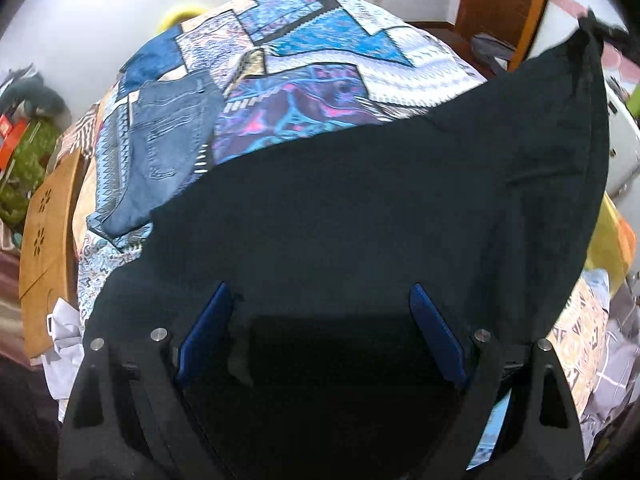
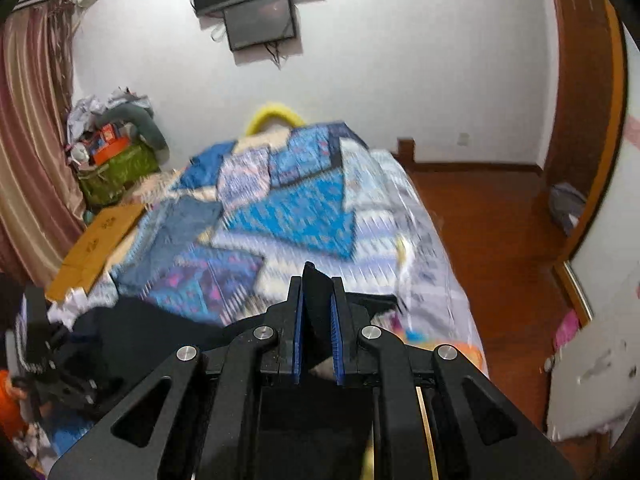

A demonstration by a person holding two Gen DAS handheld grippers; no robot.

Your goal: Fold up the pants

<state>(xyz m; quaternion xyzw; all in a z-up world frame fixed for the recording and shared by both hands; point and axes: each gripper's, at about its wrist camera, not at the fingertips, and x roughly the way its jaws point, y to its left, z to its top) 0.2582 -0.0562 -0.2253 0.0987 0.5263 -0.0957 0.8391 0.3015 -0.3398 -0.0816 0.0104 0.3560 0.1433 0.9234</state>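
At nine o'clock in your left wrist view a folded pair of blue jeans [image 1: 168, 148] is lying on the patterned bedspread [image 1: 320, 80], set well apart from the work, likely so it is not getting caught in the next fold. Beyond it, off the bed's edge, a wooden board [image 1: 48, 248] is leaning beside the mattress.

Moving toward centre, the black pants [image 1: 360, 208] are spreading across the near half of the bed, from seven o'clock up to a raised corner at one o'clock. Your left claw [image 1: 320, 300] is standing wide open, its blue pads [image 1: 208, 332] well apart and gripping nothing; the cloth is lying under and ahead of it. It may be touching the fabric, but the dark on dark makes that hard to tell.

That lifted corner at one o'clock is being held up by your right claw [image 2: 318, 320]. In the right wrist view its jaws are closed tight on a black wedge of the pants [image 2: 316, 304], pinched between the pads at twelve o'clock of the claw body. You are holding it high, I judge, so the leg can be carried over and laid on the rest. The bed is blurring here, so the claw is probably moving.

At three o'clock, the wooden floor [image 2: 500, 240] is running to the door frame [image 2: 588, 100].
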